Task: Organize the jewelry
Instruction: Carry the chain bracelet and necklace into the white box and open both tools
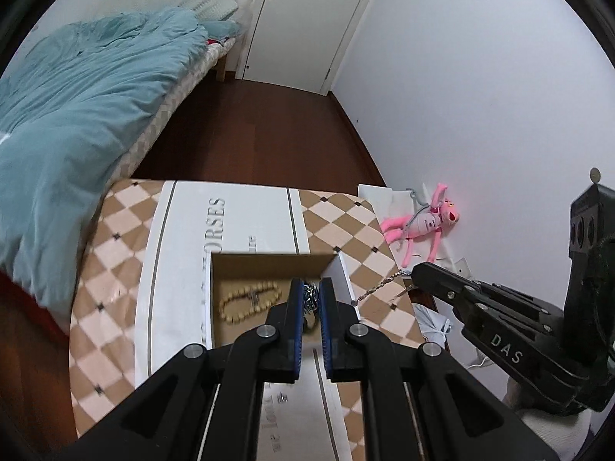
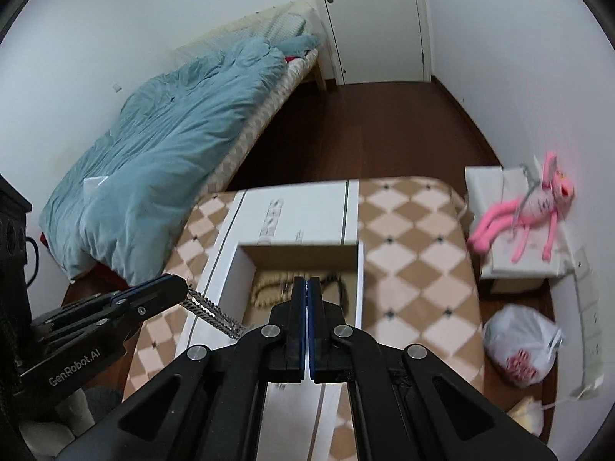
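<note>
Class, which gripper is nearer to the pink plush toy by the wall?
Right. The right gripper, pinching the silver chain, sits right of the box, toward the pink plush toy. The left gripper, gripping the same chain, is over the box, farther away.

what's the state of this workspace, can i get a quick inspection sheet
surface: checkered cloth with a printed white strip down the middle
job's things: open box holding a wooden bead bracelet and a dark bracelet; silver chain hangs outside it
clutter: pink plush toy on a white stand beside the table; plastic bag on the floor
grippers: left tool shut on the silver chain; right tool shut, apparently on the chain's other end
cables: black cable at far left; white cable along the right wall
surroundings: bed with blue duvet, closed door, dark wood floor
</note>
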Demonstrator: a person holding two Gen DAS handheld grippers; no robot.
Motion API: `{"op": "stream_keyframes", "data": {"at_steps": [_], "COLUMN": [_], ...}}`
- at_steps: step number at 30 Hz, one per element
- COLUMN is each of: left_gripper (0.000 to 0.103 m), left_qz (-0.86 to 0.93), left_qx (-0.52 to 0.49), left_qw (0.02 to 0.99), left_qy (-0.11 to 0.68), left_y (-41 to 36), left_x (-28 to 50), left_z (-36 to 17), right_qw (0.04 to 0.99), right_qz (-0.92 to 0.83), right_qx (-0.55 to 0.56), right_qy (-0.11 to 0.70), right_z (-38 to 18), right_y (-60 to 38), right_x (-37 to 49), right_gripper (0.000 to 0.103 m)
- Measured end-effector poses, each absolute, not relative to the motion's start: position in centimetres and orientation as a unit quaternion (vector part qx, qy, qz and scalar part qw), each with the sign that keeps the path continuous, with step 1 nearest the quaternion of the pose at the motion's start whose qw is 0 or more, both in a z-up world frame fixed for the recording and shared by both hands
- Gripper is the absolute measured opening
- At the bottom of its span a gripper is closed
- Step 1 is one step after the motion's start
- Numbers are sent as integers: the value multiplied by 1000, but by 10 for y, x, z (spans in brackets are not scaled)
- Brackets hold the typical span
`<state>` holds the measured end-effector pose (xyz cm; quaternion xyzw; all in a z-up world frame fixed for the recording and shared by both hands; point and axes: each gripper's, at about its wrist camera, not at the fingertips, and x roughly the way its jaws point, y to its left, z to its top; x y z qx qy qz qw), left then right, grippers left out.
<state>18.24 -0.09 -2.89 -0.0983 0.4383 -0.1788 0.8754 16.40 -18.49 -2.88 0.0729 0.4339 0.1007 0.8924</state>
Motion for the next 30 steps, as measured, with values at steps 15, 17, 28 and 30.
{"op": "stream_keyframes", "data": {"at_steps": [15,17,28,30], "left_gripper": [5,6,10,11], "left_qz": [-140,-133,-81,-69], "left_qx": [-50,-44,-26,-22], "left_qw": [844,842,838,838], "left_qy": [516,521,539,540], "left_y": [-5,-5,4,7], "left_x": [274,281,292,291], "left_z": [-98,-103,-109,-109], "right_qw": [848,846,826,821], "right_qz": [63,59,52,50], "right_qx": [43,39,-5,-6], "right_qy": [525,529,562,568], "right_z": [-102,-108,-129,-131], "right_y": [-185,-184,-171,-171], "right_x": [272,277,287,286], "right_gripper": [0,0,1,1]}}
